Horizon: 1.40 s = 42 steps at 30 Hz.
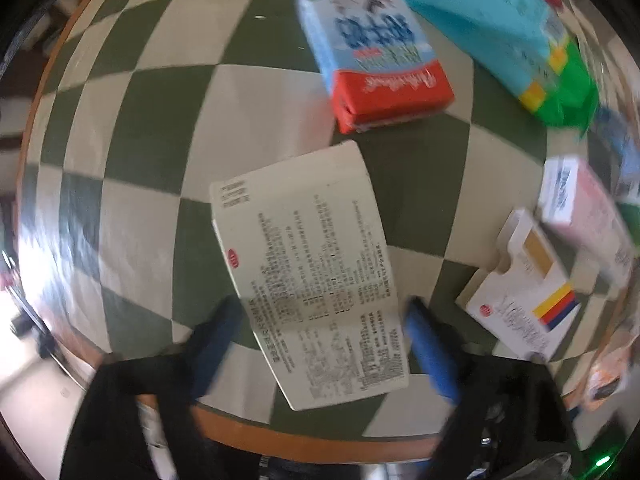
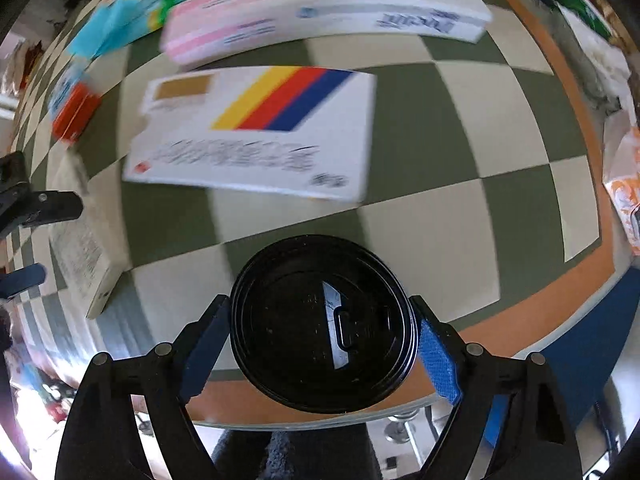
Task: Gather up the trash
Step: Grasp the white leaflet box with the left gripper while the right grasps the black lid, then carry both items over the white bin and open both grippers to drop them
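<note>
A cream box (image 1: 316,280) printed with small text lies flat near the front edge of the checkered table (image 1: 140,128). My left gripper (image 1: 324,328) points down over it, and its blue pads (image 1: 218,344) sit against the box's two long sides. In the right wrist view a cup with a black lid (image 2: 320,320) stands by the table's orange rim (image 2: 560,280). My right gripper (image 2: 320,312) straddles it from above, with both blue pads (image 2: 438,360) touching the lid's rim. The cream box (image 2: 84,256) also shows at the left there.
A white box with yellow, red and blue stripes (image 1: 520,300) (image 2: 256,132) lies between the two grippers. Behind it are a pink and white box (image 2: 320,12), a blue and red carton (image 1: 376,52) and a turquoise bag (image 1: 492,24). An orange-patterned bag (image 2: 624,184) sits off the right edge.
</note>
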Motion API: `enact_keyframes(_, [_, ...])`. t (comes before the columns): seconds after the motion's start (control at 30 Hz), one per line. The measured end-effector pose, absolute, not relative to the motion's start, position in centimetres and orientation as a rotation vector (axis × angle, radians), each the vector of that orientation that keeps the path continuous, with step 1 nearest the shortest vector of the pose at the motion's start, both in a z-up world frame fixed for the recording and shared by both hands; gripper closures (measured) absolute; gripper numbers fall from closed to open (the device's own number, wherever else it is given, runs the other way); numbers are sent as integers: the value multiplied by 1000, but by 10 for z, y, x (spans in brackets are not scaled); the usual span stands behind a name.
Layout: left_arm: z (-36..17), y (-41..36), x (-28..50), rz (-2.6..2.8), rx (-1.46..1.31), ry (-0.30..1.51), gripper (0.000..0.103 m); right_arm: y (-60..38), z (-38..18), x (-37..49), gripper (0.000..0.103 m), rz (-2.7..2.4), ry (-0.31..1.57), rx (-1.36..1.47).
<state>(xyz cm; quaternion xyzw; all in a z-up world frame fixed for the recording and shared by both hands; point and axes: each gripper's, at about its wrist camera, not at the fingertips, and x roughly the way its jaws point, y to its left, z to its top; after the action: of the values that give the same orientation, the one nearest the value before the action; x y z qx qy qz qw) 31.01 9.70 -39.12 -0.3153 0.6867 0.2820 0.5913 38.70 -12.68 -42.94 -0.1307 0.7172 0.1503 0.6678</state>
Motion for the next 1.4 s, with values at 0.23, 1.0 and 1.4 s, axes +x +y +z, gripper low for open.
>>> enact_keyframes(0.23, [-376, 66, 296, 579, -410, 1663, 22, -151, -438, 396, 2, 374, 1649, -219])
enact_keyframes(1.0, [-313, 25, 259, 605, -388, 1470, 32, -109, -457, 345, 15, 392, 1539, -319])
enact_keyframes(1.4, [-305, 51, 88, 478, -452, 1333, 32, -78, -357, 230, 15, 499, 1515, -108])
